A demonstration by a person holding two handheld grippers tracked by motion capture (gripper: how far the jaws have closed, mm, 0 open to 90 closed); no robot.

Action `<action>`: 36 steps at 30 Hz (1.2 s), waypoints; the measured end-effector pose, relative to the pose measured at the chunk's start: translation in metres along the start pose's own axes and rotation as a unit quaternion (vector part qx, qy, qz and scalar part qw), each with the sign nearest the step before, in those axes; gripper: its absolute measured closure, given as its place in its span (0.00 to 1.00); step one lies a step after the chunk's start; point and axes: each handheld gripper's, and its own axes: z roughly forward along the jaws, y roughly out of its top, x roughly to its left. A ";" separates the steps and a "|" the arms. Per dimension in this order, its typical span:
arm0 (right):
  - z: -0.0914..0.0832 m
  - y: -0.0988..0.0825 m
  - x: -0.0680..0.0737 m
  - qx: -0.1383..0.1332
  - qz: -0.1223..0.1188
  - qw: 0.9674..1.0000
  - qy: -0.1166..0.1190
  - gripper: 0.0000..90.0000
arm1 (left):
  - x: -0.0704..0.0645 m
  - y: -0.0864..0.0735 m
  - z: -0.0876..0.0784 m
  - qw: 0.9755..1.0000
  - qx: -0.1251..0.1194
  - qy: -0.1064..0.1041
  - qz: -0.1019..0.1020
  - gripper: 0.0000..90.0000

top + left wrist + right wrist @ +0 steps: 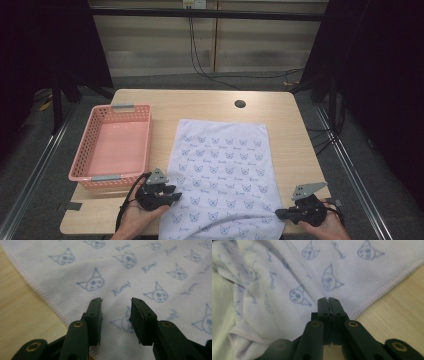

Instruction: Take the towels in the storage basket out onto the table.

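Pale worktop (pixel 295 125), towel (pixel 220 160) pinched thinly in closed right hand-held gripper (pixel 278 214), left hand-held gripper (pixel 178 196) apart above cloth: likely slipped if tugged.

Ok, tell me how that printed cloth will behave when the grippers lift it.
The cloth looks thin and floppy: it already bunches into folds near the right gripper, so it will probably sag between grips. It is likely light. Its hemmed edge should give the fingers something to pinch.
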 end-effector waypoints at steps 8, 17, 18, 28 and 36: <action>0.009 0.029 -0.014 -0.098 0.027 0.994 -0.043 0.66 | -0.002 0.015 0.003 0.999 -0.035 -0.024 0.017 0.66; 0.047 0.060 -0.028 -0.073 0.022 0.995 -0.071 0.64 | 0.004 0.014 0.013 0.999 0.005 0.006 0.050 0.89; 0.052 0.059 -0.026 -0.061 0.008 0.995 -0.082 0.69 | 0.005 0.011 0.011 0.999 0.007 -0.006 0.039 0.95; 0.031 0.032 -0.017 -0.039 0.018 0.998 -0.051 0.98 | -0.022 -0.005 0.001 0.999 0.013 -0.034 0.038 0.98; 0.018 0.012 0.013 0.008 -0.015 0.999 0.027 0.92 | -0.047 -0.026 -0.019 0.994 0.036 -0.100 0.038 0.89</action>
